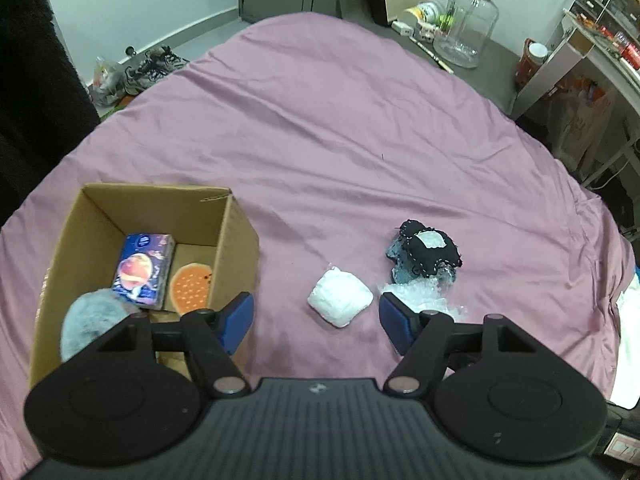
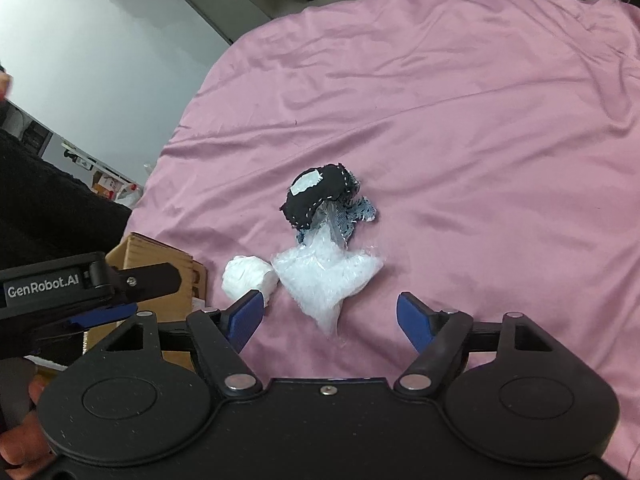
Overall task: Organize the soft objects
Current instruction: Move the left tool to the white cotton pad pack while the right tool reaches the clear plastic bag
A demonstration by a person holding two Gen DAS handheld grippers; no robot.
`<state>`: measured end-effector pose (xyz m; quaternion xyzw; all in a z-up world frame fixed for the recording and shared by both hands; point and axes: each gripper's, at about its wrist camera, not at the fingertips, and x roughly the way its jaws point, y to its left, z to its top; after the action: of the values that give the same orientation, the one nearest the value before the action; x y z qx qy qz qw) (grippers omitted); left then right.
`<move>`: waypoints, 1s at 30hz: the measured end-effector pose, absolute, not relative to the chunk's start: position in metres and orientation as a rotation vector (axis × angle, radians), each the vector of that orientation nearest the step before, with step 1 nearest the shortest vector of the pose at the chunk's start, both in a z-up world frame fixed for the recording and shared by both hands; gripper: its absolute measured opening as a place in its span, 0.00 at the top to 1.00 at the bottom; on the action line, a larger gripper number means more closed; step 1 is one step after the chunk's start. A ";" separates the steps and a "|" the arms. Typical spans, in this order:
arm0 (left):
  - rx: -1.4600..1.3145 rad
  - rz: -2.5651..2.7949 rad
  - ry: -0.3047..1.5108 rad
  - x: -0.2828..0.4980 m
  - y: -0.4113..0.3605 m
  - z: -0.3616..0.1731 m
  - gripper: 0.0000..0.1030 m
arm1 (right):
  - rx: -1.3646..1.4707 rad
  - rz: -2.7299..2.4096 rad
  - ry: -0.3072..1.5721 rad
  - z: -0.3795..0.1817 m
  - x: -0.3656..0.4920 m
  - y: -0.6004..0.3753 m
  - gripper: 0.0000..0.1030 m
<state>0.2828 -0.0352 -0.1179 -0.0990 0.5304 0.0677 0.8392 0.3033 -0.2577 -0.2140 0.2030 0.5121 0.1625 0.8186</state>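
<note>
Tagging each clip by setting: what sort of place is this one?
Most likely a lived-in bedroom. The work surface is a bed under a pink sheet, shoes lie on the floor beside it, and a cluttered side table carries a big clear jar.

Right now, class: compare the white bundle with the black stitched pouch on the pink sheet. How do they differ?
The white bundle is plain white; the black stitched pouch is dark with white stitching and a pale patch. The bundle lies straight on the pink sheet; the pouch rests on crumpled clear plastic and blue cloth. The bundle is nearer the cardboard box. Both remain outside it.
</note>
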 end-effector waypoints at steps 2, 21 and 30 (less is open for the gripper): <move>-0.214 0.145 1.137 0.289 -0.035 -0.125 0.33 | 0.437 0.352 1.107 -0.220 0.309 -0.254 0.29; -0.259 0.155 1.198 0.328 -0.030 -0.165 0.38 | 0.512 0.319 1.131 -0.244 0.343 -0.257 0.68; -0.228 0.154 1.189 0.337 -0.038 -0.168 0.39 | 0.544 0.221 1.125 -0.240 0.333 -0.283 0.69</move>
<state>0.3369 -0.0380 -0.1681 -0.1071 0.5585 0.0725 0.8194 0.3330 -0.2832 -0.2403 0.2539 0.5256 0.1035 0.8054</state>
